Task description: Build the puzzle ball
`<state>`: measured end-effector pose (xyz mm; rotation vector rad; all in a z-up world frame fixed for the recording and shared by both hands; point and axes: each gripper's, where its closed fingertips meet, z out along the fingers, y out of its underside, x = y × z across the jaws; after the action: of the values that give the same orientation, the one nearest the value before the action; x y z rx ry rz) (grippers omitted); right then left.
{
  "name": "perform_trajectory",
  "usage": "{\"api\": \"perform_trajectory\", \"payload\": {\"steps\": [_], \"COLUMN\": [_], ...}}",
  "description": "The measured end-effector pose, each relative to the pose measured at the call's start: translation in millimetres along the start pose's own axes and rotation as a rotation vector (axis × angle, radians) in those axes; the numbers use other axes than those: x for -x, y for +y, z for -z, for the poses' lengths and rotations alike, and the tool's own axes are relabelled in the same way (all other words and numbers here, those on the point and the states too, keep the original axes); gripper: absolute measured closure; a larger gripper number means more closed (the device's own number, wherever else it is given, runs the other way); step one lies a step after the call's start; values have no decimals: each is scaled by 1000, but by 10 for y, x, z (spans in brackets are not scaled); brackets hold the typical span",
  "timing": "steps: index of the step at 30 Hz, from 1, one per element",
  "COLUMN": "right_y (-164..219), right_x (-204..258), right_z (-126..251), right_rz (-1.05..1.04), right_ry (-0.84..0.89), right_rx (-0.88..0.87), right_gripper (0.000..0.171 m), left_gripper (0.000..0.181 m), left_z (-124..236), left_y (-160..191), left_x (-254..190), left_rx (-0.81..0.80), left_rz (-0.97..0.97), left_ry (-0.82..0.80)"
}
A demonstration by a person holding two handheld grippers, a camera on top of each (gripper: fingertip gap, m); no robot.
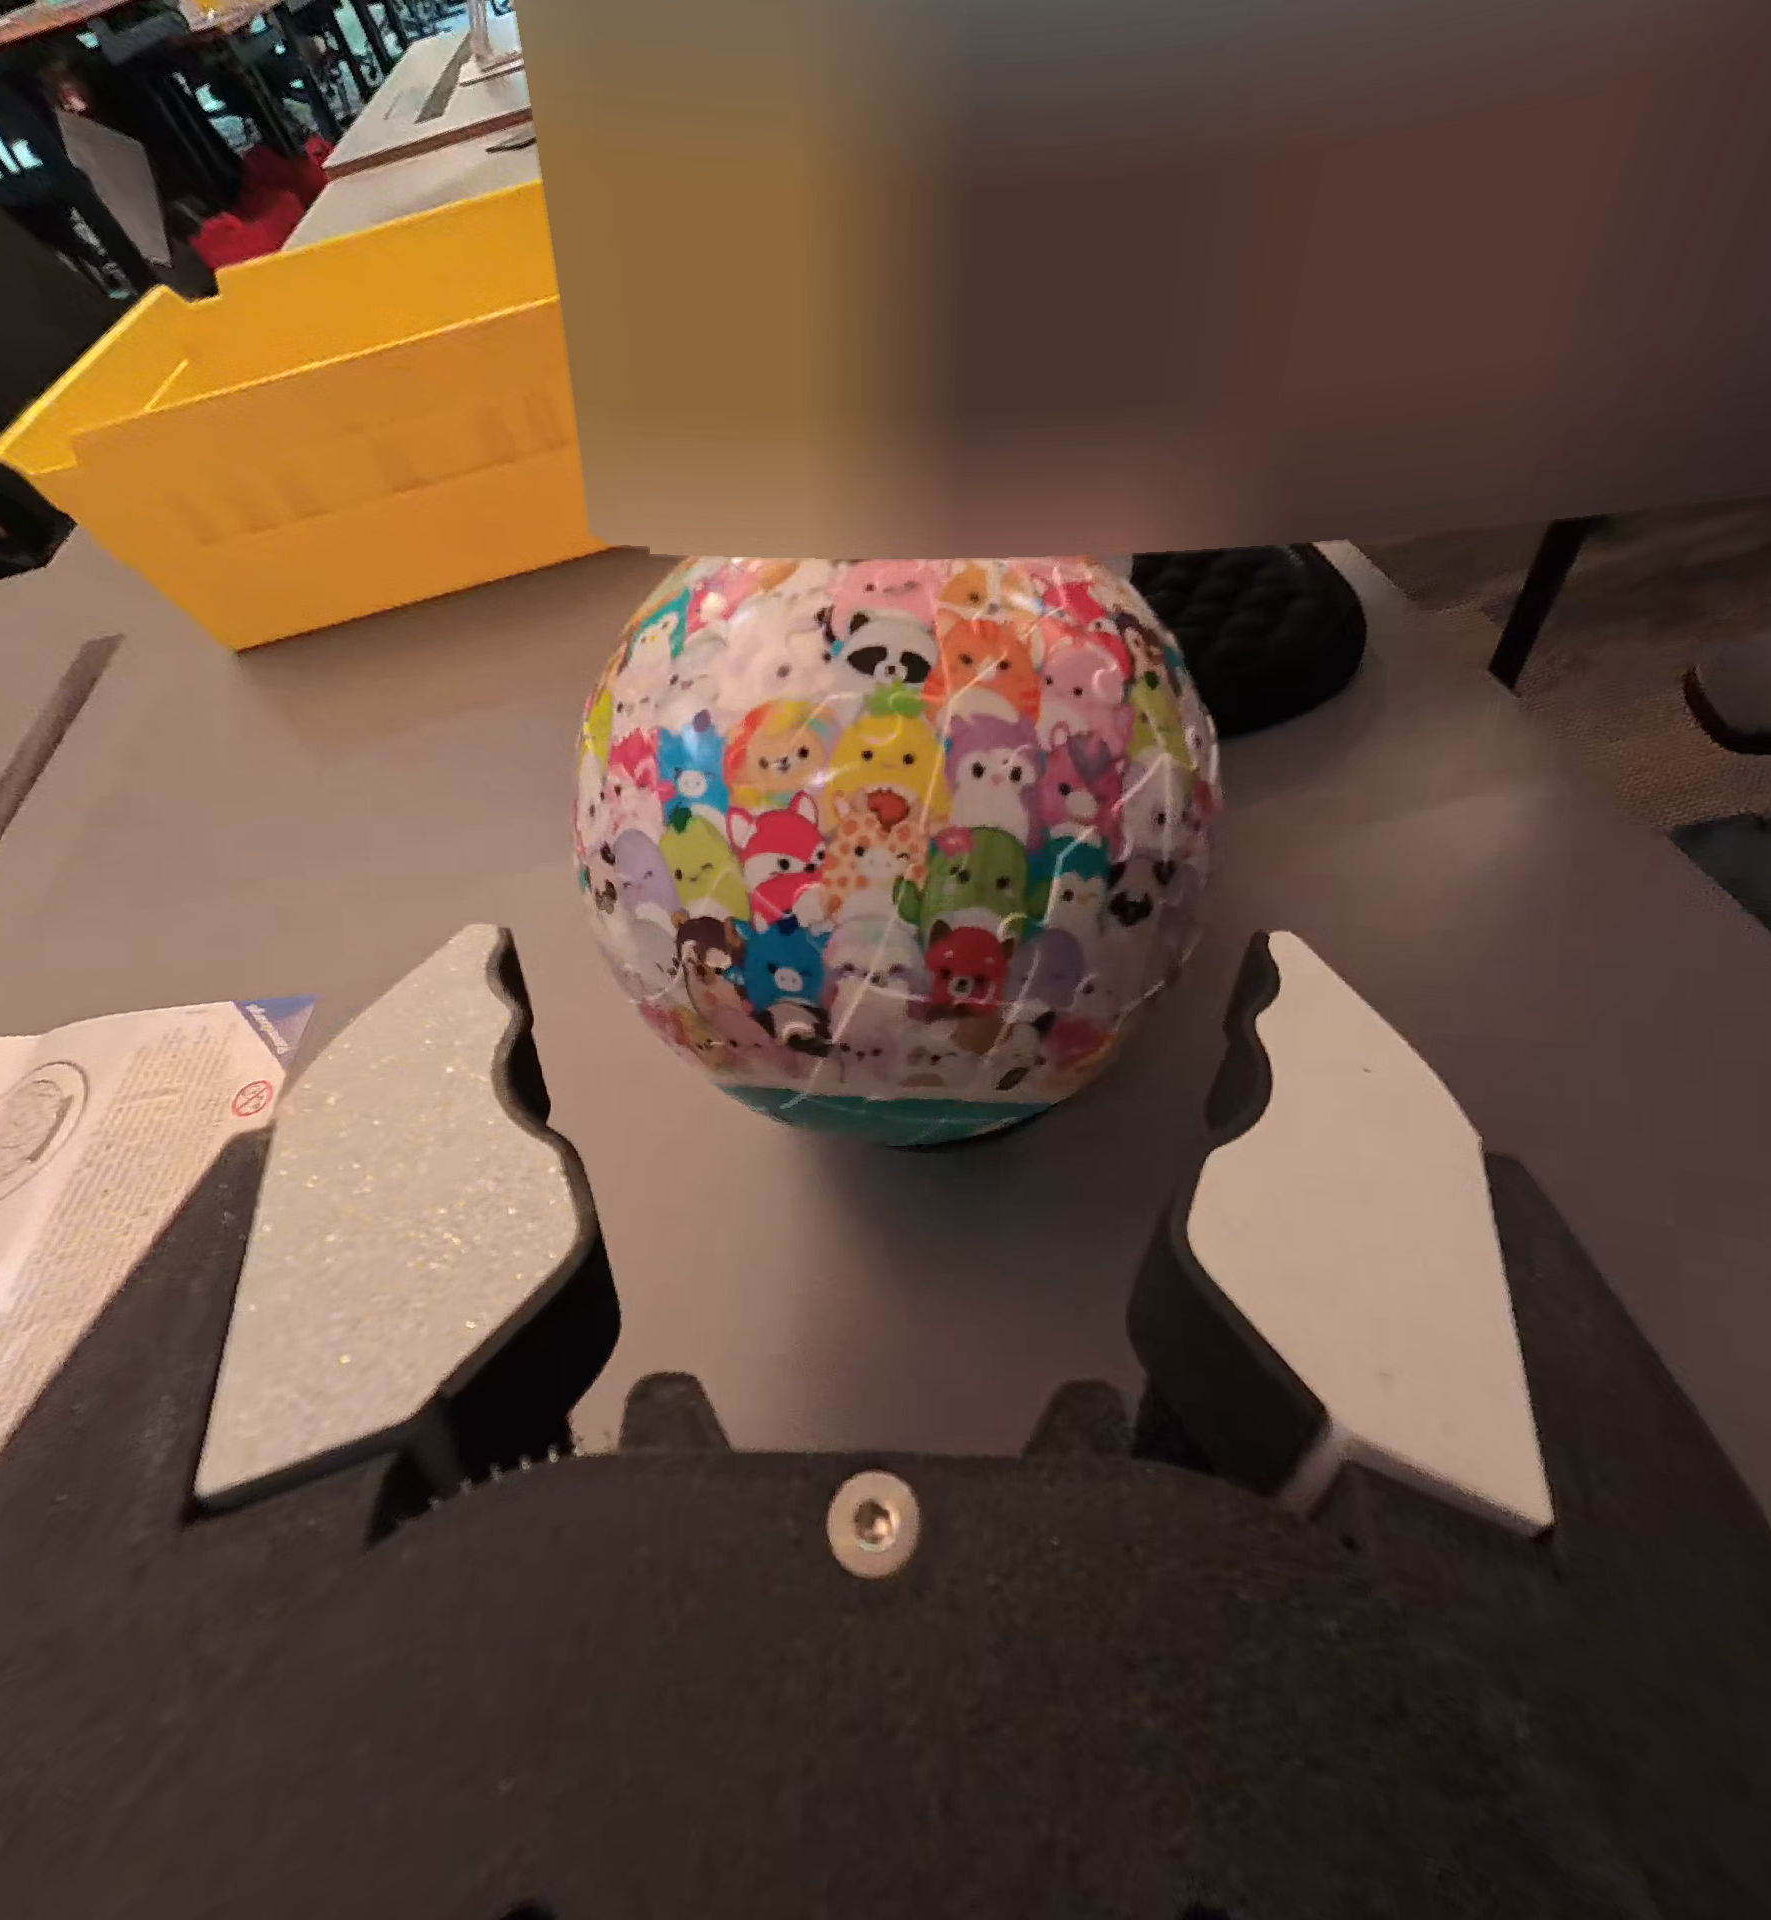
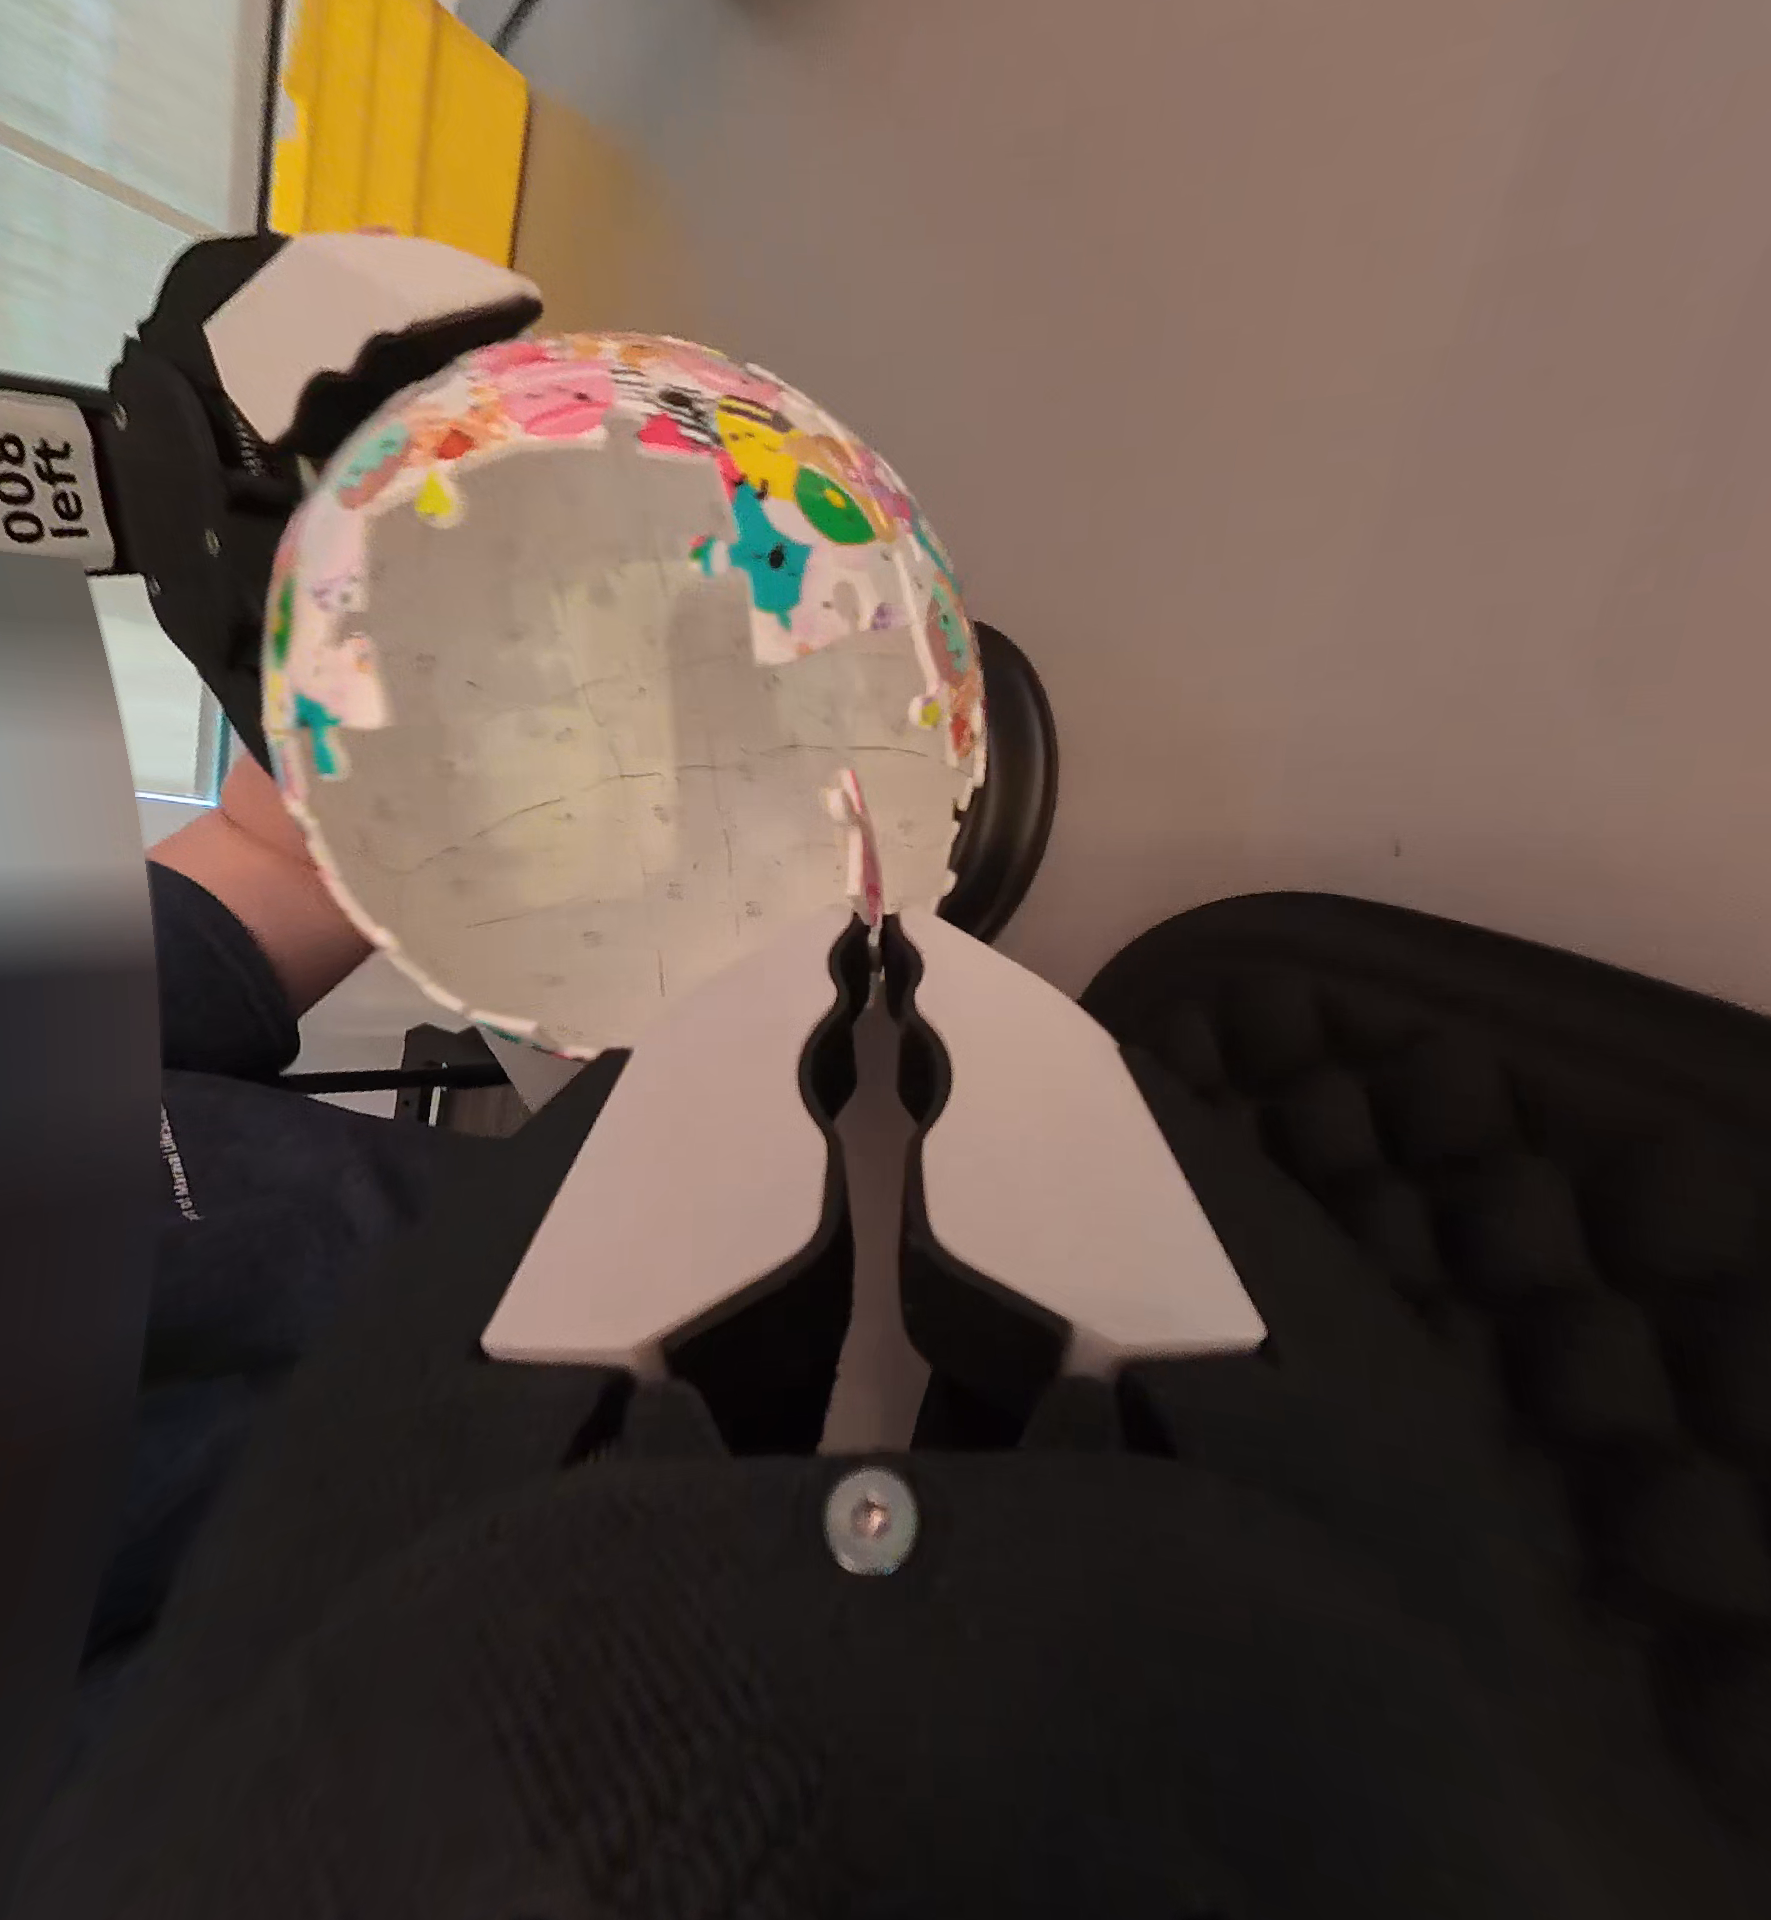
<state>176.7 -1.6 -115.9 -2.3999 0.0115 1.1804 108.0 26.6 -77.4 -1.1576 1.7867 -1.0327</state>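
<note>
The puzzle ball, covered in colourful cartoon animals, sits on a black stand on the grey table. My left gripper is open, one finger on each side of the ball's lower half, with a gap showing on both sides. In the right wrist view the ball shows a large opening with a grey inside. My right gripper is shut on a puzzle piece, held edge-on at the rim of that opening. One of the left gripper's fingers lies against the ball's far side.
A yellow box stands at the back left of the table. A paper instruction sheet lies at the front left. A black padded object sits behind the ball on the right. A person's hand is behind the ball. Left tips to right tips: about 10 cm.
</note>
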Motion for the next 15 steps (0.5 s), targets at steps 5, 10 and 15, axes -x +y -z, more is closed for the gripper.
{"api": "perform_trajectory", "payload": {"steps": [5,10,15], "right_y": [10,30,24], "right_x": [-71,-113,-126], "right_z": [-96,-125,-129], "right_rz": [7,31,33], "right_ry": [30,65,87], "right_rx": [66,126,170], "right_gripper": [168,168,168], "left_gripper": [57,60,66], "left_z": [-99,-132,-143], "left_y": [117,122,106], "left_x": [12,12,-25], "left_rx": [-10,-25,-12], "left_rz": [-22,-31,-56], "left_ry": [27,47,72]}}
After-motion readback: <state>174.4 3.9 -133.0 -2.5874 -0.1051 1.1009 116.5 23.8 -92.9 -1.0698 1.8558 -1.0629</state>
